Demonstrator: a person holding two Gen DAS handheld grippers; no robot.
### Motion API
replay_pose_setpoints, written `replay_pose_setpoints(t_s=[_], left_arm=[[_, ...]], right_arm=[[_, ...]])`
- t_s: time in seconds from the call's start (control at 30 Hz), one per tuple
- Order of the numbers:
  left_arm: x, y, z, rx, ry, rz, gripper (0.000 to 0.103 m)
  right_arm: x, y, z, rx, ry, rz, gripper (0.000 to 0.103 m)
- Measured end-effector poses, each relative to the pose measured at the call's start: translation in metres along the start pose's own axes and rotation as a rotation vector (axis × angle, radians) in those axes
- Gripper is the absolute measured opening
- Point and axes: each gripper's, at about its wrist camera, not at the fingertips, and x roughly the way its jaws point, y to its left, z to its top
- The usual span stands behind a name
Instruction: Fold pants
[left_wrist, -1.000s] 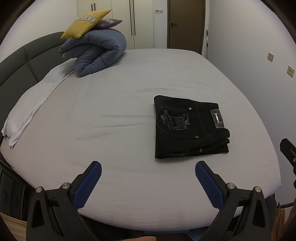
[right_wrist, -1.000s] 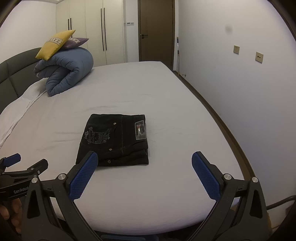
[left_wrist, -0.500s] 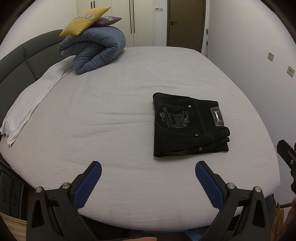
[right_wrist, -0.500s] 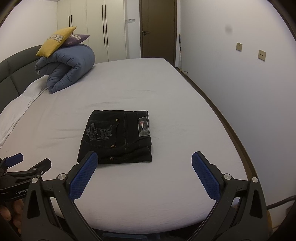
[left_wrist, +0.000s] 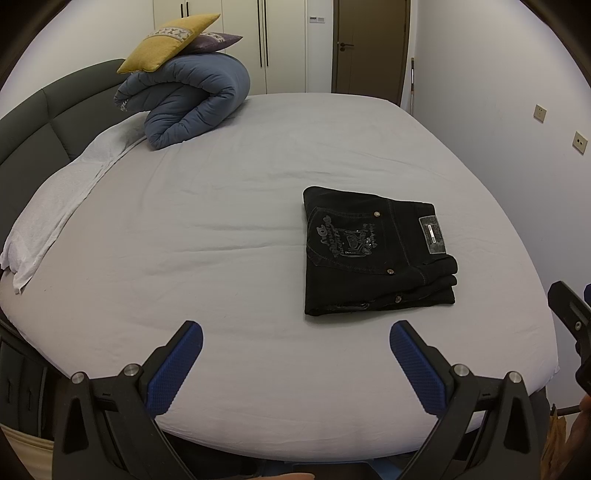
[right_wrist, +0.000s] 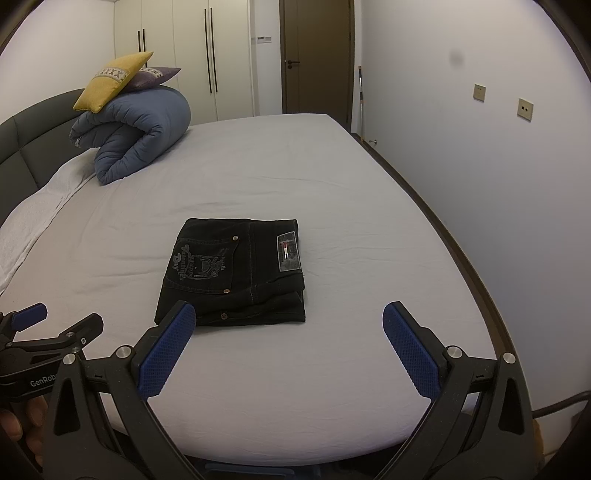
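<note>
pants (right_wrist: 232, 271) folded into a neat stack on the bed (right_wrist: 332, 177). left gripper (left_wrist: 295, 347) and right gripper (right_wrist: 289, 332) both spread wide, empty, off the cloth.

Dim, even light; fisheye-warped edges

We see black pants (right_wrist: 232, 273) with grey embroidered lettering on the pocket and a grey patch striped red and white, lying mid-frame on a pale lavender-grey sheet (right_wrist: 332, 184). At upper left a slate-blue duvet (right_wrist: 136, 136) carries a mustard-yellow cushion (right_wrist: 110, 81) with a white patterned band and a purple cushion (right_wrist: 155, 75). Our gripper pads (right_wrist: 166, 354) are blue with a fine grid on black frames.
</note>
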Motion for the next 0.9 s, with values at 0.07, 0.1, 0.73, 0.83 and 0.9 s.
replay_pose_setpoints(t_s=[0.07,0.1,0.73,0.83,0.9], left_arm=[[0.000,0.000,0.000,0.001,0.002,0.002,0.103],[0.000,0.000,0.000,0.000,0.003,0.001,0.103],[0.001,-0.001,0.001,0.000,0.004,-0.002,0.103],[0.000,-0.002,0.001,0.001,0.003,-0.003,0.103],[0.000,-0.003,0.001,-0.001,0.004,-0.002,0.103]], right_arm=[[0.000,0.000,0.000,-0.003,-0.002,-0.001,0.103],[0.001,0.001,0.000,-0.004,-0.001,0.000,0.103],[0.005,0.012,-0.001,-0.011,-0.001,0.009,0.103],[0.006,0.012,-0.001,-0.011,-0.001,0.010,0.103],[0.006,0.013,-0.001,-0.011,0.000,0.009,0.103]])
